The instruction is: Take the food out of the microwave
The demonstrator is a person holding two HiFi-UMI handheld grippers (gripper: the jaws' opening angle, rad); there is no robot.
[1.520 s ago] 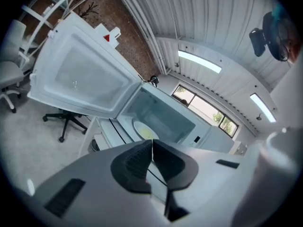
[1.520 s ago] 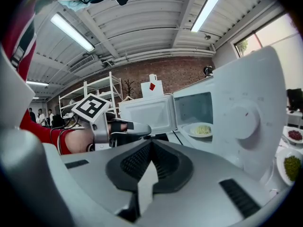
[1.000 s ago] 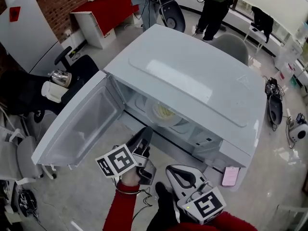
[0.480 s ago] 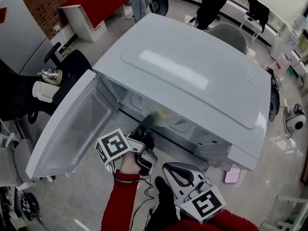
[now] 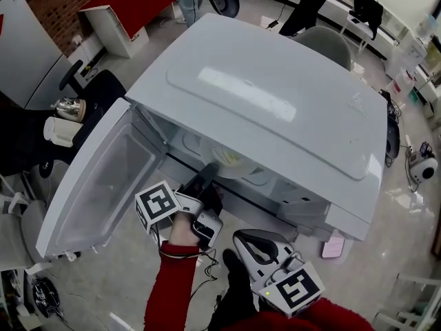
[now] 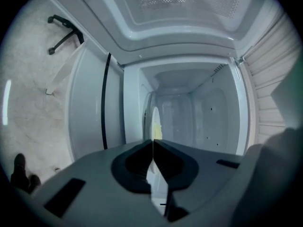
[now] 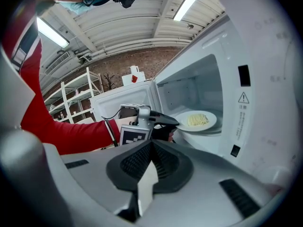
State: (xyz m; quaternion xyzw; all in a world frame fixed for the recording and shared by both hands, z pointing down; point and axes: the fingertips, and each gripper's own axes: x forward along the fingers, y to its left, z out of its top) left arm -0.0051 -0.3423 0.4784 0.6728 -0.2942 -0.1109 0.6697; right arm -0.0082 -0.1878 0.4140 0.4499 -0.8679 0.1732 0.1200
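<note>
A white microwave stands with its door swung open to the left. Inside, a white plate of pale yellow food rests on the turntable. My left gripper reaches into the opening, and its jaws are shut on the plate's near rim. In the left gripper view the plate shows edge-on just past the closed tips of the left gripper. My right gripper hangs back below the microwave's front, shut and holding nothing. The right gripper view looks over the right gripper at the left gripper on the plate.
A metal kettle and a white cup sit on a dark chair left of the door. A pink object lies beside the microwave's right front corner. A red table, a grey chair and standing people are behind.
My left gripper has moved forward from in front of the opening onto the plate's rim. The right gripper has stayed in place.
</note>
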